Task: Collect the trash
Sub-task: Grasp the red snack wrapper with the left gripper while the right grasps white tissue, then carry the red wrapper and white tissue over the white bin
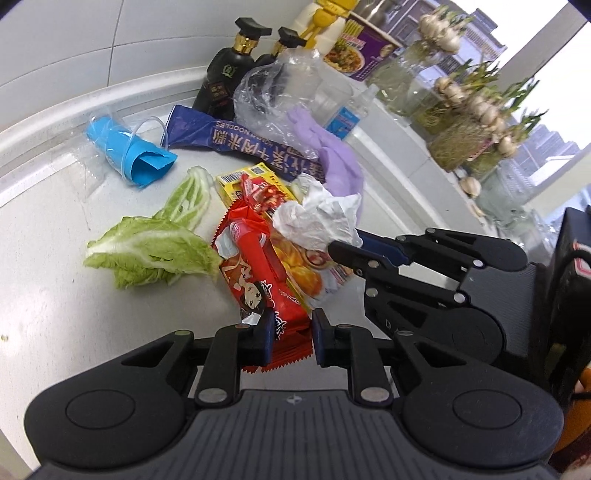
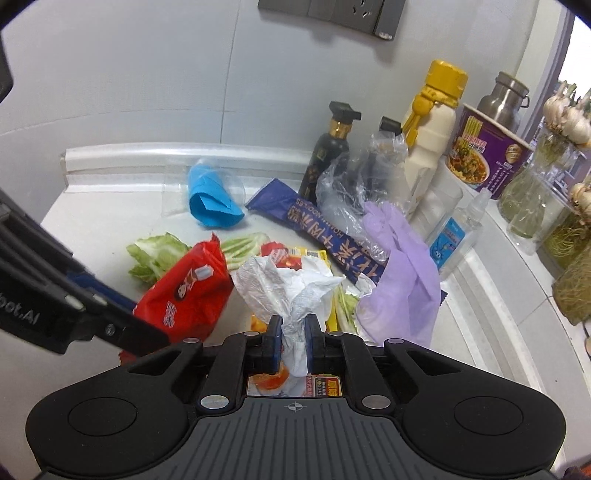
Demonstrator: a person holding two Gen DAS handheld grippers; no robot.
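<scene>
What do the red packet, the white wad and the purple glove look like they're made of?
Red packet: glossy printed plastic film, with a serrated edge. White wad: probably tissue paper, matte and finely creased. Purple glove: thin, limp, likely nitrile or latex, dull sheen.

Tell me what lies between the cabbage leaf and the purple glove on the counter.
In the left wrist view, between the cabbage leaf and the purple glove lie a yellow packet, red wrappers and crumpled tissue.

Looks like a home kitchen to me. White desk running into a tiled wall with a power socket, dark sauce bottles along the back edge, an instant noodle cup, and sprouting garlic in glass jars by the window.
</scene>
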